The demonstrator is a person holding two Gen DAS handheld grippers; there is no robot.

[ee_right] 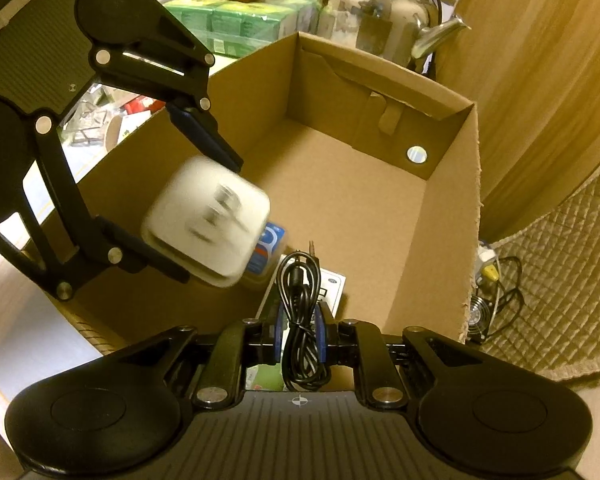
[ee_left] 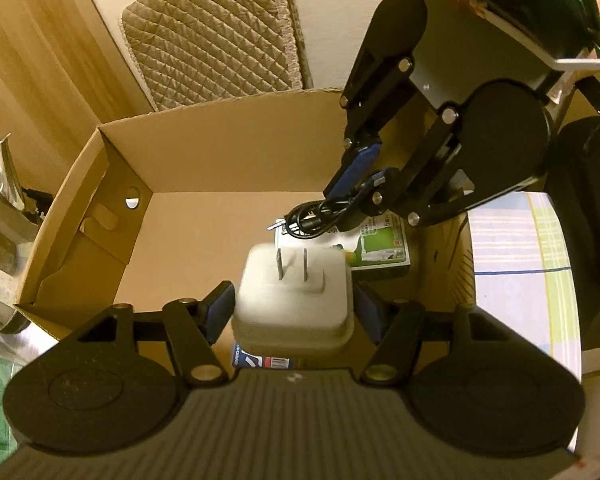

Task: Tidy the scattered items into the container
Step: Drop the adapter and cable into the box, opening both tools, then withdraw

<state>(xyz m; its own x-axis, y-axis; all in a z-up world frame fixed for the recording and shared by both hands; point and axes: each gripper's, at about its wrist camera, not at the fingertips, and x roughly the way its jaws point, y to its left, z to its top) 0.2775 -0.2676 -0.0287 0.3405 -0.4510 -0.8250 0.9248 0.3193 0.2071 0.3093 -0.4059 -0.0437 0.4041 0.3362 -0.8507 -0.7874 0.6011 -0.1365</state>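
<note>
the plug [ee_left: 294,292] is a white, rounded square block with two flat metal prongs on its face, blurred in both views. it sits between the fingers of the left gripper [ee_left: 296,310], over the near end of the open box [ee_left: 236,152]; whether the pads touch it i cannot tell. the right gripper [ee_right: 300,330] is narrowed on a coiled black cable [ee_right: 300,312], its jack pointing forward, also over the box. on the box floor below lie a green-and-white carton [ee_left: 384,250] and a blue packet [ee_right: 270,248].
</note>
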